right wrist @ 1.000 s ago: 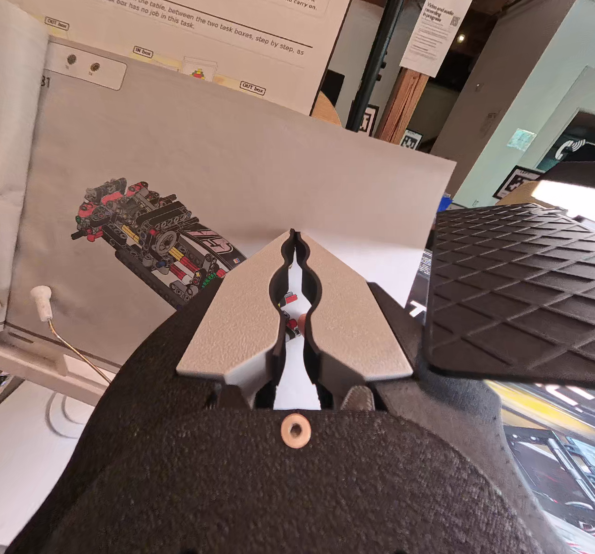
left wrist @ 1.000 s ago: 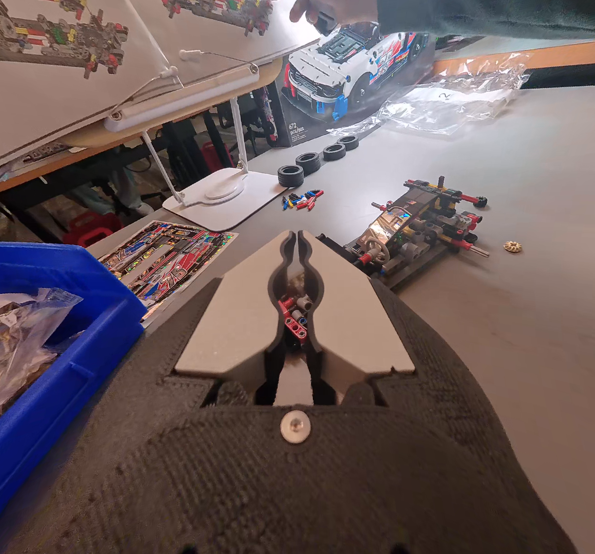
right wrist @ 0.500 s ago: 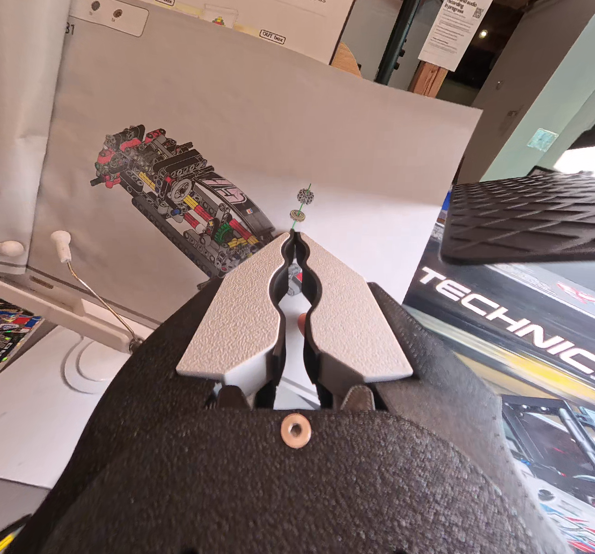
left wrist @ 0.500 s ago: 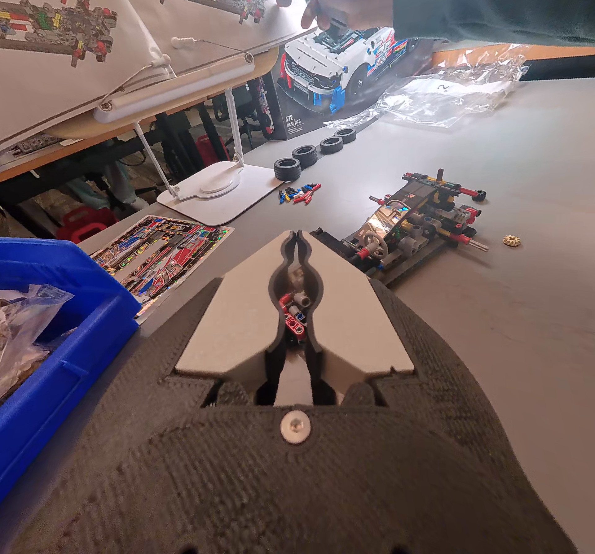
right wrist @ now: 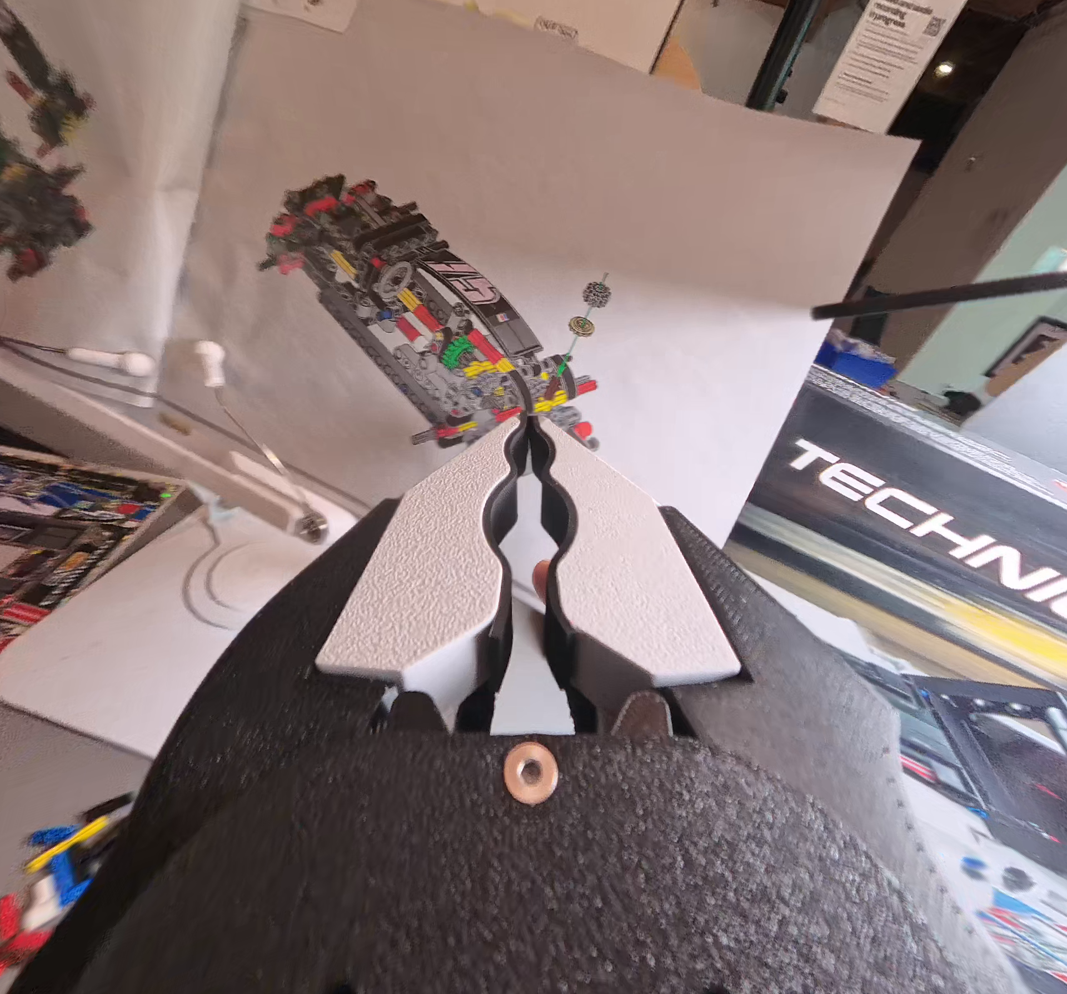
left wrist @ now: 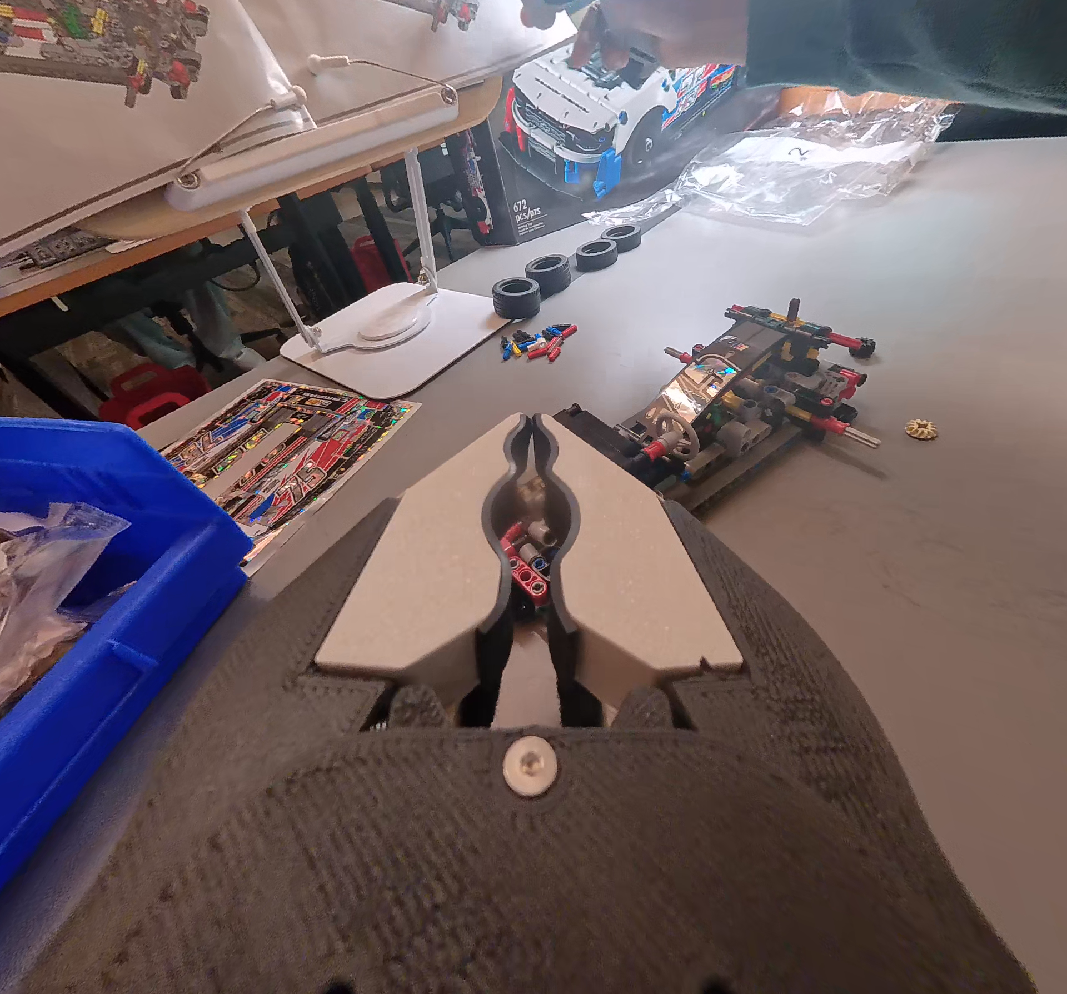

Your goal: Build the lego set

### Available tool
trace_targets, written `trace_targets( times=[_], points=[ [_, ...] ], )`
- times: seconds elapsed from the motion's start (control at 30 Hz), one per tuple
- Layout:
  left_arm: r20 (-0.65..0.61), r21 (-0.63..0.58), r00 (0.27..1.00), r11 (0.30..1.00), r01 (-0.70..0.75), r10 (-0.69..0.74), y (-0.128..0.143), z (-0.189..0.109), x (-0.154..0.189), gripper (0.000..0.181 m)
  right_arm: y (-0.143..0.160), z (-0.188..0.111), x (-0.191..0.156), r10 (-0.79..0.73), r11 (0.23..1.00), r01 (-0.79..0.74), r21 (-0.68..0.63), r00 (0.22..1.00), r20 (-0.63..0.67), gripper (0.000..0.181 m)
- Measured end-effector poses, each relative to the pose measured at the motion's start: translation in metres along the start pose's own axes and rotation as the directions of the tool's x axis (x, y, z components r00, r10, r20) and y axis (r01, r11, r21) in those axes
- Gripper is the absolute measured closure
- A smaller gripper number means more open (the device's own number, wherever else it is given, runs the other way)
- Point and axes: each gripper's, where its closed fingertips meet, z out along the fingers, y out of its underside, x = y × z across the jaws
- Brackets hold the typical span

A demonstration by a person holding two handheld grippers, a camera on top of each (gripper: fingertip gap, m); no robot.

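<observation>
Blue bin (left wrist: pixel 133 591) holds plastic bags (left wrist: pixel 34 579). Half-built car frame (left wrist: pixel 745 395) lies on the table (left wrist: pixel 866 591), wheelless. Left gripper (left wrist: pixel 531 428) and right gripper (right wrist: pixel 528 426) closed, holding nothing.

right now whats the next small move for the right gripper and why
Probably swing the right gripper down from the instruction page to the small tan gear lying loose on the table beside the half-built car. The page shows small round parts going onto the car's end, the gripper looks shut and empty, and the left gripper is shut too.
</observation>
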Motion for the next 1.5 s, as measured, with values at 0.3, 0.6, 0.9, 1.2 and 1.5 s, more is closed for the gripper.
trace_targets(
  times=[0.3, 0.6, 0.9, 1.2, 1.5],
  points=[
    [-0.024, -0.005, 1.0, 1.0, -0.002, 0.002, 0.001, 0.005, 0.008, 0.181, 0.02, -0.079, -0.047, -0.05, 0.997, 0.044, 0.062, 0.994, 0.098, 0.177],
    [0.002, -0.003, 0.999, 0.999, -0.04, 0.04, 0.001, 0.002, 0.005, 0.18, -0.006, -0.02, -0.048, 0.016, 0.986, -0.009, 0.165, 0.999, -0.042, 0.127],
    [0.005, -0.021, 0.999, 0.999, -0.05, 0.05, 0.005, 0.005, 0.005, 0.181, -0.019, 0.017, -0.03, 0.273, 0.959, -0.26, 0.111, 0.953, -0.129, 0.145],
    [-0.001, -0.008, 0.999, 0.999, -0.042, 0.042, 0.002, 0.004, 0.004, 0.181, -0.058, 0.036, -0.067, -0.141, 0.983, 0.143, 0.12, 0.99, -0.019, 0.146],
    [-0.009, -0.001, 0.999, 0.999, -0.038, 0.038, 0.0, 0.003, 0.006, 0.181, -0.033, -0.015, -0.061, 0.039, 0.997, -0.042, 0.072, 0.999, 0.03, 0.144]
  ],
)
